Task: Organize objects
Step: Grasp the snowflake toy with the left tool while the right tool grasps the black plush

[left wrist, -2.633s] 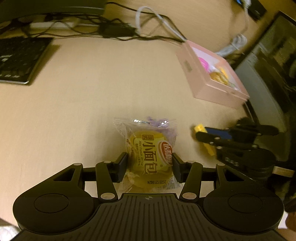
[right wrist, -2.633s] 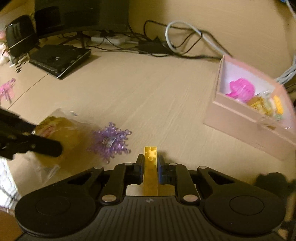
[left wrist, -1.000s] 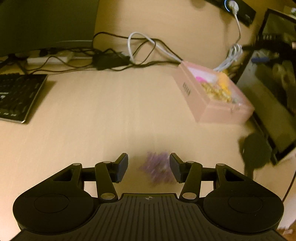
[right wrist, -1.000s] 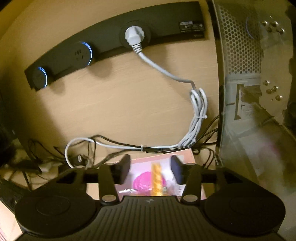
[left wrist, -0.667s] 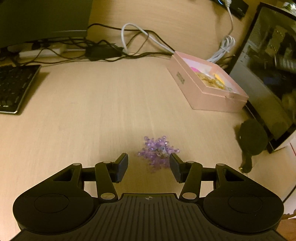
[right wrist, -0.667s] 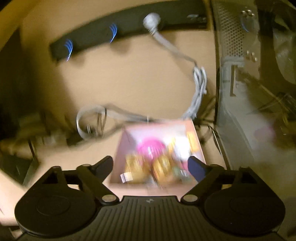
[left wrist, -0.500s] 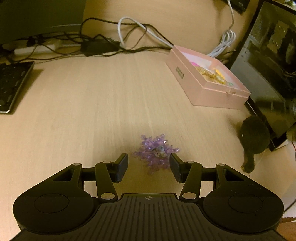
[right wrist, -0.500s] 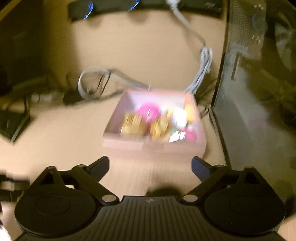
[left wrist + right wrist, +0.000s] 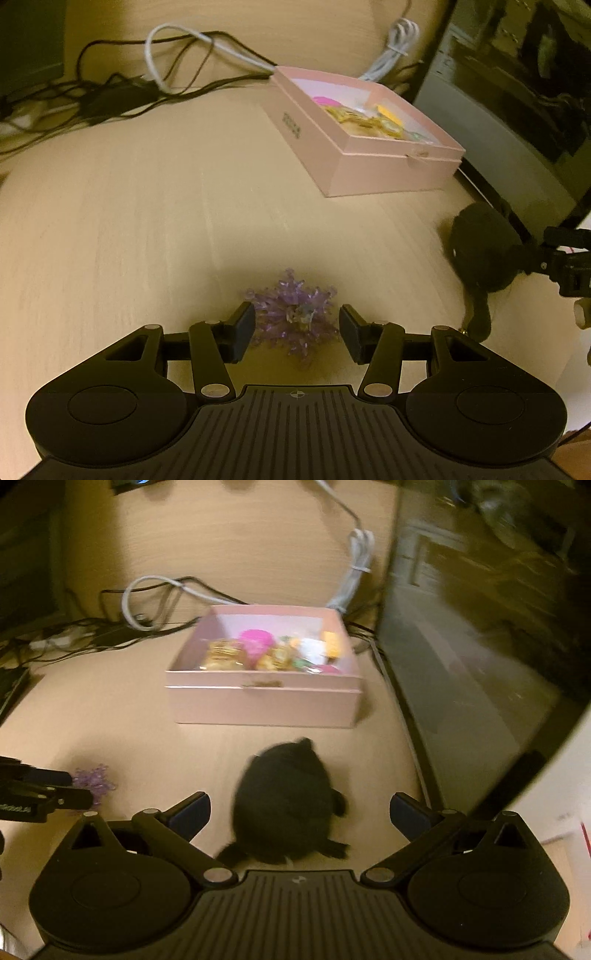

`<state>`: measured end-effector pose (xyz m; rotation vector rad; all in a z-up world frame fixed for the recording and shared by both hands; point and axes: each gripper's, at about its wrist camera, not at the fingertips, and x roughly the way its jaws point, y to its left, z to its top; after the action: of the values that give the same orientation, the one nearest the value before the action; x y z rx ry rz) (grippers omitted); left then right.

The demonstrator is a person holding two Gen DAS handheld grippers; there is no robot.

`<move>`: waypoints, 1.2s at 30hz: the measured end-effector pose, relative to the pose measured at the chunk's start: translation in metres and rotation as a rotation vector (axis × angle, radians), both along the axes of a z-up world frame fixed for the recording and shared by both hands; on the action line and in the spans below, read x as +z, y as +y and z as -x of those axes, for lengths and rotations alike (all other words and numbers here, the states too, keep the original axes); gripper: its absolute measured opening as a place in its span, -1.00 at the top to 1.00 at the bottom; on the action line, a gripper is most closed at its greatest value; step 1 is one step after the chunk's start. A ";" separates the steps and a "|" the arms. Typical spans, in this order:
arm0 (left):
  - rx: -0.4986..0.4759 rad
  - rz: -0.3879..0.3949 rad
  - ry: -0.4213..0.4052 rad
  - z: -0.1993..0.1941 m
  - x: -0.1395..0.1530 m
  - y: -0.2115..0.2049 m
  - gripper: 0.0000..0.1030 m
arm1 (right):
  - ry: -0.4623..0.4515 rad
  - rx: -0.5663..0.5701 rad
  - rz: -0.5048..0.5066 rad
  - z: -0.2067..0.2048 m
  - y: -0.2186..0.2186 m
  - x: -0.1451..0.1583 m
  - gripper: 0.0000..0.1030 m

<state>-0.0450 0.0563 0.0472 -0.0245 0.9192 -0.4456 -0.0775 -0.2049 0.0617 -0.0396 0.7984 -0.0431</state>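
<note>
A purple crystal cluster (image 9: 295,319) lies on the wooden desk between the fingertips of my left gripper (image 9: 297,330). The pads stand on either side without pressing it. A black plush toy (image 9: 284,805) sits on the desk between the wide jaws of my right gripper (image 9: 299,805), which are still opening and do not touch it. Behind it stands the open pink box (image 9: 258,701) with snack packets, a pink item and a yellow brick (image 9: 332,644) inside. In the left wrist view the pink box (image 9: 369,162) is at the upper right, and the black plush toy (image 9: 480,251) is at the right.
A computer case with a glass side (image 9: 480,646) stands along the right of the box. Cables (image 9: 166,74) trail behind the box, and a keyboard corner (image 9: 9,690) shows at the left. My right gripper's finger (image 9: 569,254) shows at the right edge of the left wrist view.
My right gripper let the yellow brick go over the box, opened wide and came back down around the black plush toy. My left gripper sank toward the purple cluster.
</note>
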 end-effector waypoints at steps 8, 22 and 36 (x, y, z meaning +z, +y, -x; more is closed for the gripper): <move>-0.170 -0.182 -0.151 0.019 -0.009 -0.030 -0.44 | 0.024 -0.047 -0.002 0.011 -0.009 -0.010 -1.00; -0.155 -0.171 -0.131 0.018 -0.010 -0.030 -0.54 | 0.102 -0.142 -0.078 0.016 -0.028 -0.037 -1.00; -0.069 -0.168 -0.133 0.017 -0.007 -0.027 -0.14 | 0.180 -0.139 -0.083 0.009 -0.030 -0.055 -1.00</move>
<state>-0.0619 0.0290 0.0404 0.1891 0.8256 -0.4277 -0.0869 -0.2350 0.0066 0.0916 0.9811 -0.1398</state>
